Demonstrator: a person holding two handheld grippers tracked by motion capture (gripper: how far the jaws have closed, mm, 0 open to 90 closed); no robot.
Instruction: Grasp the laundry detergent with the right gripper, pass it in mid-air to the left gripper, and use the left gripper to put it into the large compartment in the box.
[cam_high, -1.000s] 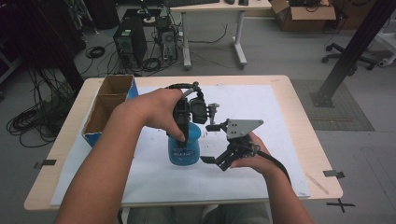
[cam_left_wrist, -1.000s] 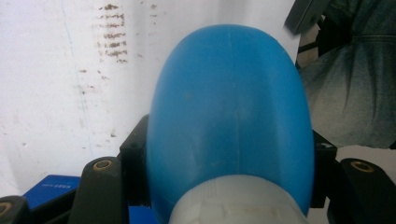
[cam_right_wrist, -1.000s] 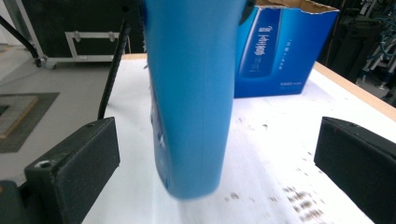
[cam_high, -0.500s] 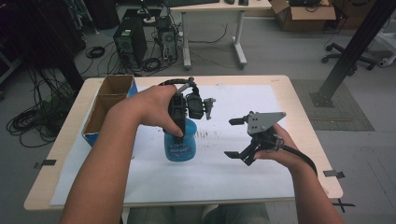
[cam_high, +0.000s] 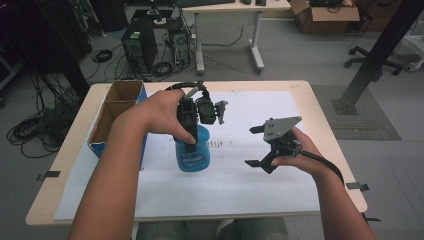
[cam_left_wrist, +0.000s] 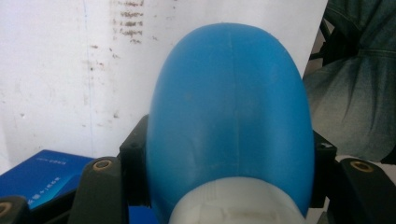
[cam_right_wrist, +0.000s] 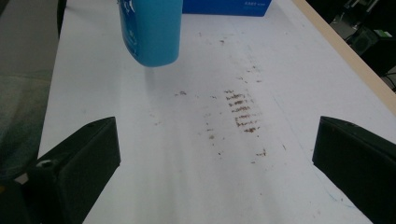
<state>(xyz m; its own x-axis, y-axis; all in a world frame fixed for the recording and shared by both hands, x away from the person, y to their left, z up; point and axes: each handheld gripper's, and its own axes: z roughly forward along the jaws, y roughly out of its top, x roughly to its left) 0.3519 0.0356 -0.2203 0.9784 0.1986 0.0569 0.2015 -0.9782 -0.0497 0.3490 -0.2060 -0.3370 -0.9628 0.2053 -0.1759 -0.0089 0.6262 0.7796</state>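
Grey floor is spreading around the tabletop (cam_high: 320, 107), with computer towers (cam_high: 140, 45) and loose cables lying at 11 o'clock, a white desk (cam_high: 225, 6) at 12, and a dark post (cam_high: 380, 50) rising at 2 o'clock. A white sheet (cam_high: 235, 195) is covering most of the tabletop, carrying a patch of brown smudges (cam_high: 216, 144) near its middle. An open cardboard box (cam_high: 111, 115) with blue sides is sitting at 9 o'clock on the tabletop, partly under the person's left forearm.

A blue bottle (cam_high: 193, 154) is standing upright just left of the centre of the sheet, its base resting on the paper. The left gripper (cam_high: 186, 131) is coming down on it from above, and its jaws are clamping the bottle's upper body; in the left gripper view the blue body (cam_left_wrist: 231, 116) is sitting squeezed between the two black jaws, with a white collar at its near end.

The right gripper (cam_high: 255, 147) is hovering at 3 o'clock of the bottle, well apart from it, pointing toward the bottle. Its jaws are standing wide with nothing between them; in the right gripper view they are framing bare paper and the smudges (cam_right_wrist: 240, 109), with the bottle (cam_right_wrist: 152, 30) showing at 11 o'clock.
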